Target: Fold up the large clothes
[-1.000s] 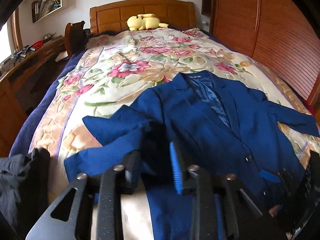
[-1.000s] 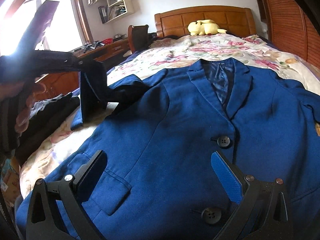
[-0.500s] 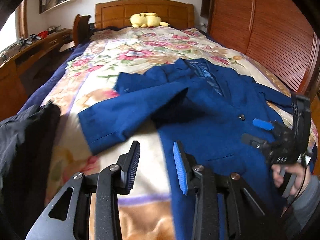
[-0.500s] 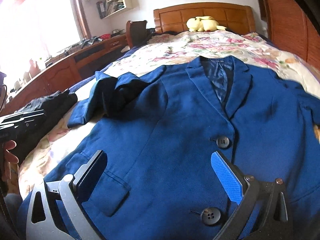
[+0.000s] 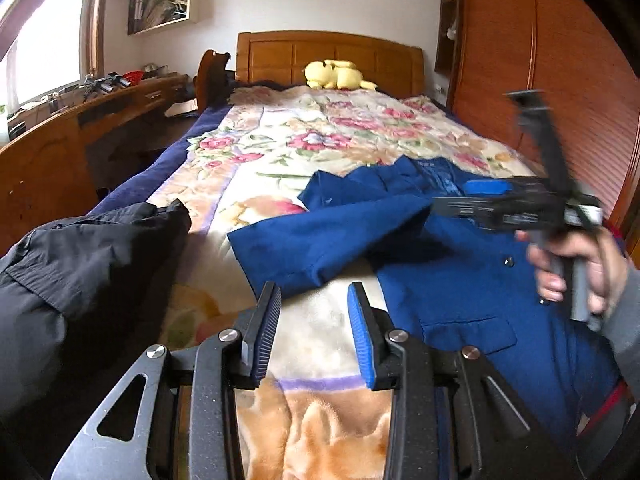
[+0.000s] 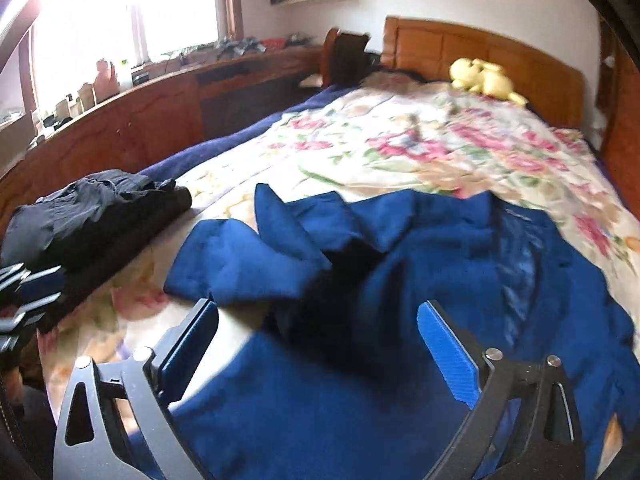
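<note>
On floral bedspread (image 5: 328,148): blue jacket (image 5: 440,280), collar label unreadable.

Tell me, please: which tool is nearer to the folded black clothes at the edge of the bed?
Left. The left tool hovers right beside the black clothes, over the floral blanket. The right tool is farther off, above the blue jacket.
</note>
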Motion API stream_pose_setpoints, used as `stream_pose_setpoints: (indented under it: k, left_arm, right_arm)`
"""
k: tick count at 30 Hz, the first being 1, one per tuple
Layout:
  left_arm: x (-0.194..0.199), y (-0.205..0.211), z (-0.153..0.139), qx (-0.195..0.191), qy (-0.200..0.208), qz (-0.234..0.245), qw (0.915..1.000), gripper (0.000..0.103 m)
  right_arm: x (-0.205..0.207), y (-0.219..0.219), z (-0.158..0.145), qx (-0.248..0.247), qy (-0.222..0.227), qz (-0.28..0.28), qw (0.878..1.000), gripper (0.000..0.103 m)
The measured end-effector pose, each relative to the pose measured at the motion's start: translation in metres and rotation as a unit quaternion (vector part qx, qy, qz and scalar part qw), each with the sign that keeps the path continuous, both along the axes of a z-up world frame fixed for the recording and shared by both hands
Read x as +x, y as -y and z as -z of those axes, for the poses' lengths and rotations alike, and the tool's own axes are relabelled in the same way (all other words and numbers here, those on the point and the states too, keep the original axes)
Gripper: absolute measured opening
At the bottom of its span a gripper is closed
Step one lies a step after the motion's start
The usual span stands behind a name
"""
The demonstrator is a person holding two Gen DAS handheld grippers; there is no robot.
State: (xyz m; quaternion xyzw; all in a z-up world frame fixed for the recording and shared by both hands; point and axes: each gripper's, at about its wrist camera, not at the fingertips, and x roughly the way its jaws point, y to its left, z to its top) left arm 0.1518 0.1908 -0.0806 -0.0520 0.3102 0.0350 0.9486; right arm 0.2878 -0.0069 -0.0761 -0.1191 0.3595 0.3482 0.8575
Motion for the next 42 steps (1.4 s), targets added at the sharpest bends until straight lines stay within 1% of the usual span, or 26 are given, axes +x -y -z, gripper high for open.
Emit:
stream_pose_setpoints:
  k: [3,4,5,6,8,9,10,11,13,15,19,21,23,25,26,28,30,32,33,34,35,37,39,42]
  left_arm:
    - [-0.003,-0.007,0.001,-0.003,0.001,-0.006,1.0,0.036]
    - [-0.003,-0.009,0.001,-0.005,0.002,-0.007,1.0,0.036]
    - [-0.004,-0.01,0.001,-0.008,0.003,-0.007,0.9999,0.036]
    - [-0.004,-0.012,0.001,-0.012,0.005,-0.008,0.9999,0.036]
    - [-0.004,-0.013,0.0,-0.016,0.008,-0.009,0.9998,0.036]
    - [-0.003,-0.012,0.0,-0.017,0.01,-0.009,0.9998,0.036]
    - [-0.005,-0.011,0.0,-0.017,0.012,-0.008,0.9997,0.036]
    - [-0.005,-0.01,0.0,-0.017,0.013,-0.004,0.9998,0.036]
    - [-0.004,-0.006,0.0,-0.013,0.015,0.003,0.9998,0.036]
    - [-0.001,-0.001,0.0,-0.012,0.014,0.008,0.9998,0.036]
    - [0.005,0.007,-0.003,-0.017,0.018,0.017,0.9996,0.036]
    - [0.008,0.012,-0.005,-0.019,0.021,0.021,0.9994,0.036]
    - [0.011,0.018,-0.006,-0.023,0.023,0.024,0.9992,0.036]
    - [0.014,0.024,-0.007,-0.025,0.026,0.028,0.999,0.036]
    - [0.016,0.028,-0.008,-0.024,0.027,0.029,0.9989,0.036]
    - [0.019,0.035,-0.008,-0.024,0.027,0.033,0.9988,0.036]
    - [0.023,0.041,-0.007,-0.024,0.026,0.038,0.9986,0.036]
    - [0.026,0.046,-0.007,-0.023,0.025,0.042,0.9985,0.036]
    - [0.027,0.048,-0.007,-0.024,0.025,0.045,0.9984,0.036]
    - [0.028,0.05,-0.007,-0.025,0.025,0.047,0.9983,0.036]
    - [0.03,0.051,-0.006,-0.027,0.024,0.048,0.9982,0.036]
    - [0.034,0.054,-0.005,-0.027,0.022,0.05,0.9982,0.036]
    - [0.037,0.055,-0.005,-0.026,0.019,0.051,0.9982,0.036]
    - [0.041,0.055,-0.005,-0.026,0.017,0.051,0.9982,0.036]
  right_arm:
    - [0.022,-0.025,0.012,-0.014,-0.03,-0.011,0.999,0.091]
    - [0.028,-0.031,0.017,-0.021,-0.041,-0.013,0.999,0.086]
    - [0.034,-0.038,0.022,-0.03,-0.052,-0.014,0.998,0.079]
    - [0.038,-0.043,0.027,-0.04,-0.059,-0.014,0.997,0.074]
    - [0.046,-0.051,0.033,-0.065,-0.064,-0.012,0.996,0.051]
    - [0.048,-0.054,0.034,-0.074,-0.065,-0.007,0.995,0.043]
    - [0.05,-0.055,0.036,-0.076,-0.066,-0.004,0.995,0.03]
    - [0.051,-0.054,0.035,-0.07,-0.068,-0.007,0.995,0.022]
    - [0.05,-0.054,0.029,-0.062,-0.062,-0.012,0.996,0.013]
    - [0.046,-0.046,0.018,-0.054,-0.042,-0.007,0.998,0.01]
    - [0.043,-0.018,-0.011,-0.029,0.001,0.024,0.999,0.008]
    - [0.047,0.003,-0.024,-0.018,0.025,0.059,0.998,0.008]
    - [0.055,0.027,-0.032,-0.022,0.046,0.105,0.993,0.009]
    - [0.064,0.047,-0.031,-0.037,0.058,0.143,0.987,0.009]
    - [0.069,0.055,-0.027,-0.045,0.053,0.155,0.986,0.009]
    - [0.077,0.068,-0.015,-0.059,0.036,0.164,0.984,0.009]
    - [0.081,0.073,-0.002,-0.086,0.031,0.169,0.981,0.013]
    - [0.082,0.068,0.009,-0.111,0.034,0.17,0.979,0.024]
    - [0.083,0.068,0.012,-0.116,0.038,0.172,0.978,0.027]
    - [0.083,0.066,0.014,-0.118,0.042,0.175,0.977,0.038]
    - [0.082,0.066,0.015,-0.117,0.043,0.176,0.977,0.053]
    - [0.083,0.067,0.018,-0.105,0.042,0.171,0.979,0.064]
    - [0.083,0.071,0.02,-0.09,0.033,0.156,0.983,0.065]
    - [0.078,0.067,0.028,-0.057,-0.001,0.094,0.994,0.065]
